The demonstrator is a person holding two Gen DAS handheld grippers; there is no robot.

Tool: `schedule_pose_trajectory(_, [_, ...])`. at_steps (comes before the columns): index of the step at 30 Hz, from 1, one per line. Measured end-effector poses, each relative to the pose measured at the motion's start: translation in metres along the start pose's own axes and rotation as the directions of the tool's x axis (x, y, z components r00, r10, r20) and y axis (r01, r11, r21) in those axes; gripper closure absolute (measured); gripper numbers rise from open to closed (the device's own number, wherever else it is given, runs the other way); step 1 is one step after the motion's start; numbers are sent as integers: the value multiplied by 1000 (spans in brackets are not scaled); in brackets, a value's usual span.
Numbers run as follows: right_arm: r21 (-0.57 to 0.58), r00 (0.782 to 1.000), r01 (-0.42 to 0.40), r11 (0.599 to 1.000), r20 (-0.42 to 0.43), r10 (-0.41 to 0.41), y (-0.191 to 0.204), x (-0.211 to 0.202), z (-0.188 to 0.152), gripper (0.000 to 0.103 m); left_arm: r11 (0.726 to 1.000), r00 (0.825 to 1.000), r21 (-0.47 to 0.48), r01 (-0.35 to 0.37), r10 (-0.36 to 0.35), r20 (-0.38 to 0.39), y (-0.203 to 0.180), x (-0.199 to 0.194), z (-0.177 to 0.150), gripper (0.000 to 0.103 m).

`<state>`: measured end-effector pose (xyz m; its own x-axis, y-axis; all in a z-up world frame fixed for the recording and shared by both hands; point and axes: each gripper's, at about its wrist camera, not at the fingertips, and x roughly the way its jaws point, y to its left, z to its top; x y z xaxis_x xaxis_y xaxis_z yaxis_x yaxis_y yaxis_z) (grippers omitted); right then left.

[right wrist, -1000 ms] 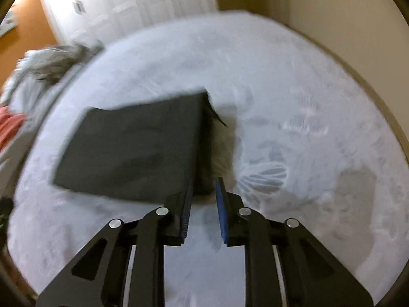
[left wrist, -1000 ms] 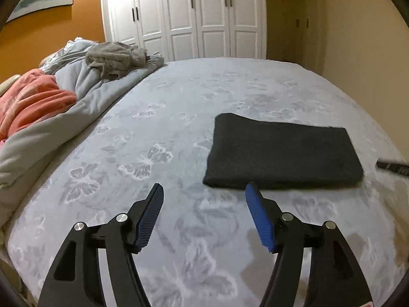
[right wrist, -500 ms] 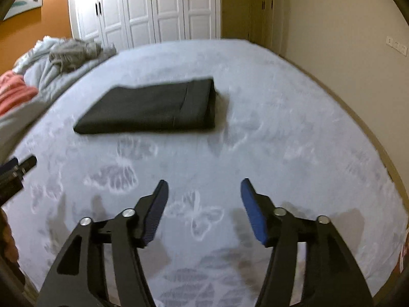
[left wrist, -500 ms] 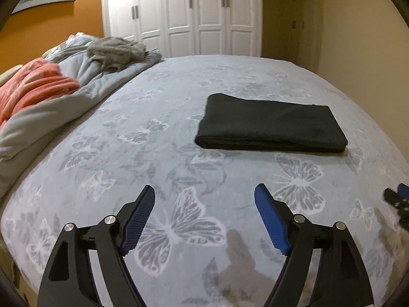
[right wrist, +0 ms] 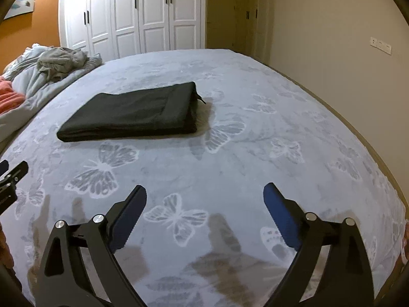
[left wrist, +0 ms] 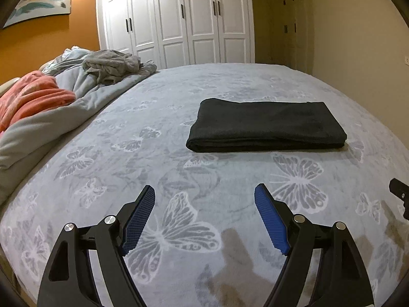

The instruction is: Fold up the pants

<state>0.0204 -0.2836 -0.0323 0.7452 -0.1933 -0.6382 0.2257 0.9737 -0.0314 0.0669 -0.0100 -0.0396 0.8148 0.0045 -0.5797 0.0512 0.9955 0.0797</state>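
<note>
Both grippers, left [left wrist: 204, 199] and right [right wrist: 205, 196], are hovering wide open and empty, well short of the folded black pants [left wrist: 265, 124] ahead, which look soft and limp, probably best pinched at a folded edge.

The bed [left wrist: 153, 153] is seen from low over its near edge by both cameras, faced toward the white closet [left wrist: 184, 20]. The folded pants [left wrist: 265, 125] [right wrist: 133, 112] are shared, well ahead.
</note>
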Motion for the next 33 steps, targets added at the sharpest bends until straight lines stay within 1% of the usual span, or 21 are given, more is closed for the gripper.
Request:
schedule_pose_trajectory(3, [-3,1000,6,1000,2,-6,0,2,-1,13,1000,1000,19,-9,9,15,-4,1,-2,26])
schedule_pose_trajectory(5, [1,1000,1,1000,5,-1,-1,0,-2,13,1000,1000,27,13,-13,19,-5,0,-2,22])
schedule_pose_trajectory(6, [3,1000,-5,1000,5,5,0,-1,-2,13,999,1000,30,19,-20,22,-7,-2,-2,17])
schedule_pose_trajectory(8, [7,1000,-18,1000,6,18,0,-4,-3,13,999,999,46,17,-19,44,-11,-5,-4,17])
schedule_pose_trajectory(10, [10,1000,-25,1000,16,25,0,-7,-4,13,997,998,81,8,-14,67,-16,-9,-6,17])
schedule_pose_trajectory(12, [6,999,-22,1000,25,21,2,-10,-7,12,995,997,96,2,-9,71,-18,-10,-9,17])
schedule_pose_trajectory(17, [-3,999,-22,1000,29,22,6,-9,-19,12,998,1000,57,27,-27,7,-16,2,-17,17])
schedule_pose_trajectory(21, [8,1000,-21,1000,16,21,8,0,-26,12,999,1000,38,10,-9,-18,-15,14,-22,17])
schedule_pose_trajectory(23, [4,1000,-7,1000,15,7,8,4,-29,12,1000,999,22,17,-16,-37,-12,19,-23,17])
schedule_pose_trajectory(27, [-31,1000,6,999,22,-6,14,10,-34,12,1000,999,-4,16,-16,-49,-7,22,-24,17])
schedule_pose_trajectory(33, [-73,999,15,997,50,-12,25,7,-37,12,1000,999,-1,6,-6,-45,-8,22,-25,17])
